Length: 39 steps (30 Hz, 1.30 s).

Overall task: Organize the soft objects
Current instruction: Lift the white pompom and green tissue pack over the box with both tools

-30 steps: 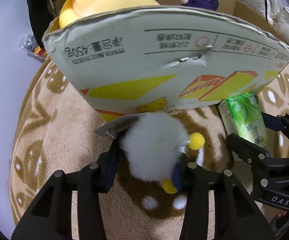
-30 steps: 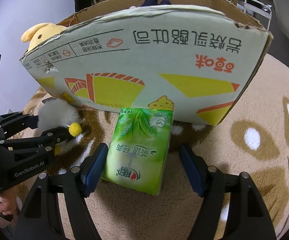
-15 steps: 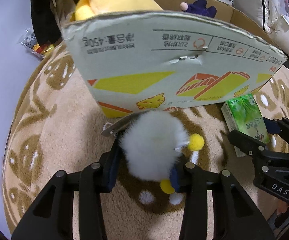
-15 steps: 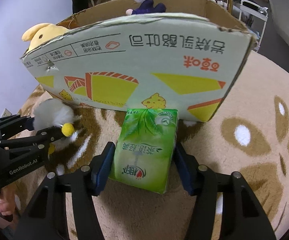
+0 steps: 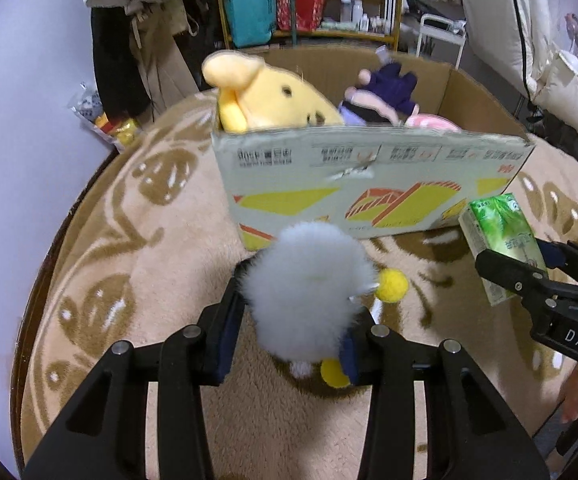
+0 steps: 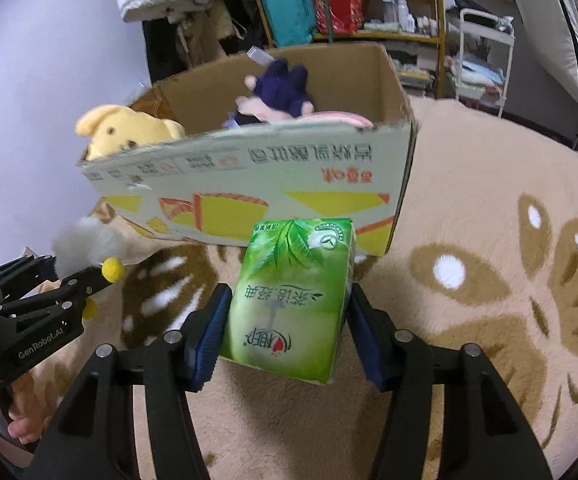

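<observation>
A fluffy white plush (image 5: 309, 292) with yellow pom-poms is clamped between the blue pads of the left gripper (image 5: 289, 328), just in front of the cardboard box (image 5: 369, 184) and clear of the rug (image 5: 137, 264). A green tissue pack (image 6: 293, 300) is pinched by the right gripper (image 6: 285, 332), whose jaws have just been closing on it, in front of the box's near wall toward its right corner. Inside the box, a yellow plush (image 5: 265, 100) is seen at the left end, a purple doll (image 5: 385, 92) beside it, and something pink (image 5: 429, 122) against the near wall. Behind the box, a shelf (image 6: 369, 4) is visible.
</observation>
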Each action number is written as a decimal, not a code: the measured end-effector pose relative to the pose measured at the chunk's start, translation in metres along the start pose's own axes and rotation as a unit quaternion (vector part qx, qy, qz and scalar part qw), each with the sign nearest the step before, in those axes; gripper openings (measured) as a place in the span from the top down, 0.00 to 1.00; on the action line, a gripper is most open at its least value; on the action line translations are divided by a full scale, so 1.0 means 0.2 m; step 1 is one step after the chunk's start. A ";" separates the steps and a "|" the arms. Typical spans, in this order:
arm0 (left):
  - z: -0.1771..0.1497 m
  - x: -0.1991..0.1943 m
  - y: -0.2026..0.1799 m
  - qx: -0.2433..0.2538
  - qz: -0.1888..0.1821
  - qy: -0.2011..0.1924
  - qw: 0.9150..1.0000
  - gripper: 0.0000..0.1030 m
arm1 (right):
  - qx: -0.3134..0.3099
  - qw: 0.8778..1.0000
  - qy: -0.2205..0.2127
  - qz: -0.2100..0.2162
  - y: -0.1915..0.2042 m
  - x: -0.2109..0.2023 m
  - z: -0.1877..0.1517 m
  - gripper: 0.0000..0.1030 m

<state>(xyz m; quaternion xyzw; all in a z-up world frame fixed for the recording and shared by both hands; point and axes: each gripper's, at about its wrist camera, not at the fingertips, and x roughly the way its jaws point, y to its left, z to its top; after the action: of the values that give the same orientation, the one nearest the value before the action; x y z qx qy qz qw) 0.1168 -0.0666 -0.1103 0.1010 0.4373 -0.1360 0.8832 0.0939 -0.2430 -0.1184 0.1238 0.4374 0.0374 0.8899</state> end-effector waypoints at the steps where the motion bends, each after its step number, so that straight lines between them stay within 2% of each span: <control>1: 0.00 -0.03 -0.01 0.001 0.005 -0.010 1.000 0.61 | 0.000 1.000 -0.003 0.002 0.00 -0.02 0.00 0.41; 8: 0.02 -0.24 -0.05 0.008 0.039 -0.079 0.996 0.61 | 0.000 0.999 -0.049 0.008 0.01 -0.21 0.01 0.41; 14: 0.04 -0.41 -0.03 0.002 0.044 -0.135 0.990 0.61 | -0.040 0.991 -0.126 -0.013 0.07 -0.43 0.07 0.41; 19: 0.05 -0.54 -0.04 0.001 0.038 -0.172 0.984 0.61 | -0.064 0.985 -0.160 -0.019 0.12 -0.52 0.13 0.41; 21: 0.05 -0.59 -0.06 0.008 0.047 -0.188 0.981 0.61 | -0.066 0.983 -0.169 -0.020 0.13 -0.54 0.14 0.41; 24: 0.06 -0.64 -0.07 0.012 0.055 -0.200 0.978 0.61 | -0.064 0.981 -0.181 -0.018 0.13 -0.57 0.16 0.41; 31: 0.16 -0.69 -0.09 0.026 0.037 -0.227 0.973 0.60 | -0.080 0.966 -0.245 -0.010 0.11 -0.69 0.26 0.41; 39: 0.34 -0.66 -0.11 0.041 0.033 -0.253 0.966 0.60 | -0.098 0.962 -0.255 -0.016 0.11 -0.68 0.38 0.41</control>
<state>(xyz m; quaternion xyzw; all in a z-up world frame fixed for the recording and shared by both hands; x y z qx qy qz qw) 0.0833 -0.0869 0.0343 0.1134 0.1901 -0.1458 0.9642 0.0717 -0.2592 0.0364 0.0341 0.1919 0.0333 0.9803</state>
